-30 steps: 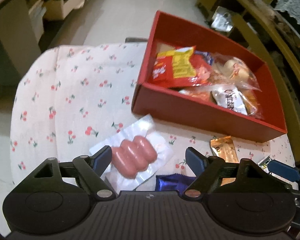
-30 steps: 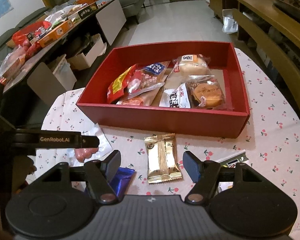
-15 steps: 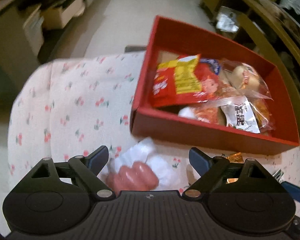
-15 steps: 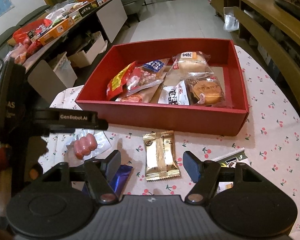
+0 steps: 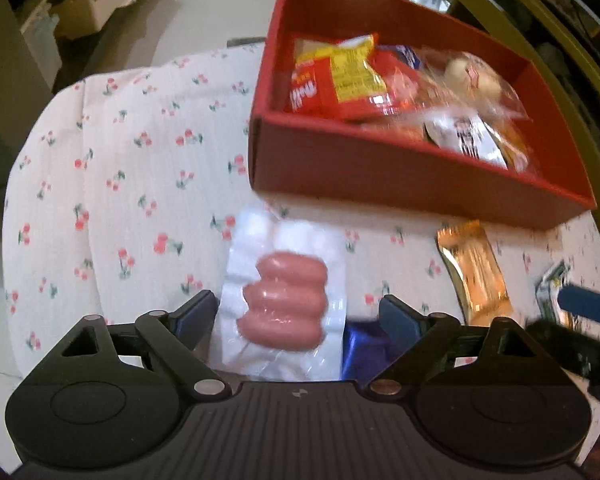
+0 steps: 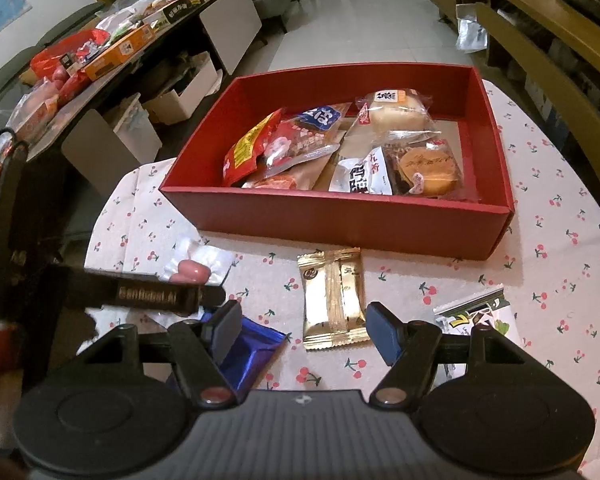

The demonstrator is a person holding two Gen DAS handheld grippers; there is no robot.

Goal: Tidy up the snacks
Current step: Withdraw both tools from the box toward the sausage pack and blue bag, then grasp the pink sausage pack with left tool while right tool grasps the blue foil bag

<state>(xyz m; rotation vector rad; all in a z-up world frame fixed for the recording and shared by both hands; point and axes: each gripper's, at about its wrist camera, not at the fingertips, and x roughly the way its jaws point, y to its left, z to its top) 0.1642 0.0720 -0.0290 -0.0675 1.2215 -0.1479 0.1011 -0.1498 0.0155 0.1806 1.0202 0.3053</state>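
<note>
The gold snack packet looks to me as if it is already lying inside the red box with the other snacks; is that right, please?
Not quite: the gold snack packet lies outside the red box, on the cherry-print tablecloth just in front of it. The right wrist view shows it.

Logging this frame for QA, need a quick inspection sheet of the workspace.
Surface: table under a white cherry-print cloth.
Job's things: red box holding several packed snacks; sausage pack, gold wafer pack, blue foil pack and green-and-white packet lie on the cloth outside it.
Clutter: nothing seen on the cloth besides the snacks.
Grippers: left claw jaws closing, either side of the sausage pack, pads not pressing on it; right claw open above the gold wafer pack.
Cables: a dark loop at the right view's left edge, unclear.
Surroundings: side counter piled with boxes and bags; tiled floor; wooden shelving on the right.
</note>
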